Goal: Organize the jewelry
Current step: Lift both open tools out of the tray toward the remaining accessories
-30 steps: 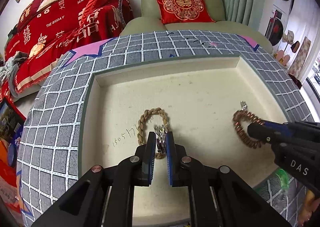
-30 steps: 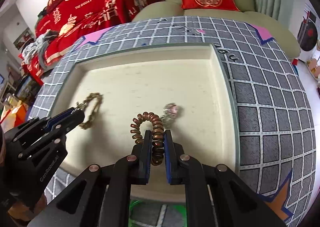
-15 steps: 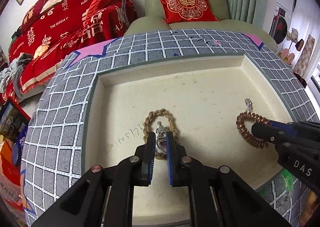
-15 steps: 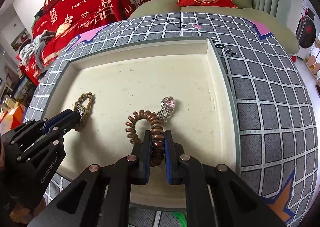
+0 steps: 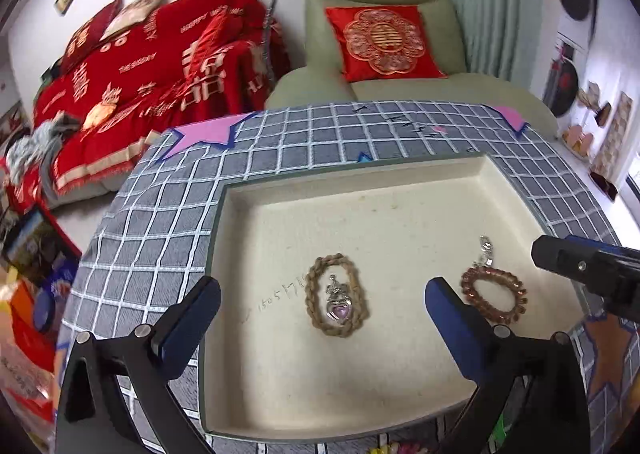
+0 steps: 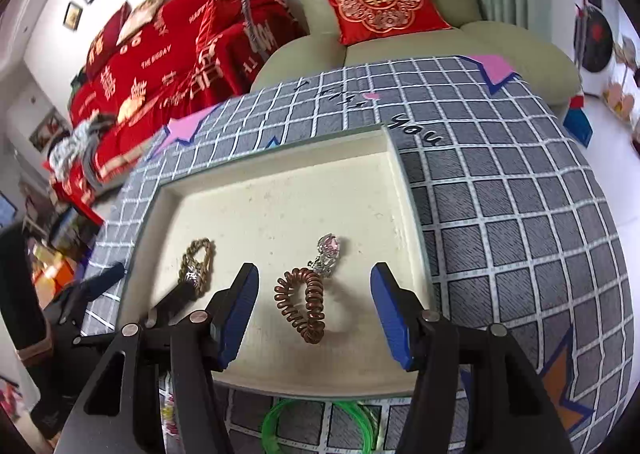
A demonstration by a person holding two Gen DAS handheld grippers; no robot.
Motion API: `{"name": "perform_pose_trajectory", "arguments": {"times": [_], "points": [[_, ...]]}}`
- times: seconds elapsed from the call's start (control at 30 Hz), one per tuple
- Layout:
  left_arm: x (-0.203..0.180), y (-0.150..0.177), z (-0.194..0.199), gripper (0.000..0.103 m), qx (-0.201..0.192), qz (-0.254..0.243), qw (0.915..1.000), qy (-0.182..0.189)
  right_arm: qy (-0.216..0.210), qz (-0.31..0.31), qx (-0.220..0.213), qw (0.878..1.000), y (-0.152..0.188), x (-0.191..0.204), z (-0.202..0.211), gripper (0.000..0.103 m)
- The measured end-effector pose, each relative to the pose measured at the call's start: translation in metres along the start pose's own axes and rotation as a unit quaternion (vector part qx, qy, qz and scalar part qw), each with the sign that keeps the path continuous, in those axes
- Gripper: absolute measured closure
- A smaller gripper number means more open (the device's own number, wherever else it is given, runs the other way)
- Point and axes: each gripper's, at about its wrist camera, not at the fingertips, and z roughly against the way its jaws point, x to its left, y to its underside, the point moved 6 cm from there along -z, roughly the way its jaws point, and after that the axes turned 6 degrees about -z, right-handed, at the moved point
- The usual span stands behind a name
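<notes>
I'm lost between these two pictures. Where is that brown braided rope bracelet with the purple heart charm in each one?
Left wrist view: the braided rope bracelet lies in the lower middle of the picture, on the cream tray.
Right wrist view: the same bracelet lies left of centre, on the tray's left part.
Shared landmark: the coppery coil bracelet, to the right of it in both views.

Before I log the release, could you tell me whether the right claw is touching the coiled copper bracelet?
Apart. The right wrist view shows the right claw open, having just opened, with cream tray floor visible between each blue pad and the coiled copper bracelet.
</notes>
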Motion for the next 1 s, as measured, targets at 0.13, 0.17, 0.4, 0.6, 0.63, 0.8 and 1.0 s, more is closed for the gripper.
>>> {"name": "perform_pose_trajectory", "arguments": {"times": [0.13, 0.17, 0.4, 0.6, 0.63, 0.8, 1.0], "points": [[-0.001, -0.005, 0.016, 0.000, -0.012, 0.002, 0.9999, -0.002, 0.001, -0.003, -0.003, 1.000, 0.004, -0.004, 0.012, 0.041], [0.000, -0.005, 0.022, 0.000, -0.017, 0.004, 0.9998, -0.001, 0.000, -0.005, -0.002, 1.000, 0.006, -0.005, 0.015, 0.041], [0.004, 0.008, 0.064, 0.000, -0.038, -0.009, 0.9992, 0.002, 0.002, -0.007, -0.017, 1.000, 0.022, -0.009, 0.044, 0.022], [0.006, 0.041, 0.097, 0.000, -0.033, -0.018, 0.9992, 0.013, 0.005, -0.009, -0.029, 1.000, 0.041, -0.009, 0.070, 0.015], [0.007, 0.048, 0.102, 0.000, -0.032, -0.019, 0.9992, 0.013, 0.005, -0.010, -0.032, 0.999, 0.044, -0.009, 0.075, 0.012], [0.016, 0.081, 0.123, 0.000, -0.019, -0.007, 0.9997, 0.014, -0.009, -0.016, -0.034, 0.999, 0.063, -0.010, 0.092, 0.011], [0.025, 0.118, 0.140, 0.000, -0.012, 0.005, 0.9998, 0.016, -0.027, -0.014, -0.023, 0.999, 0.084, -0.007, 0.104, 0.000]]}}
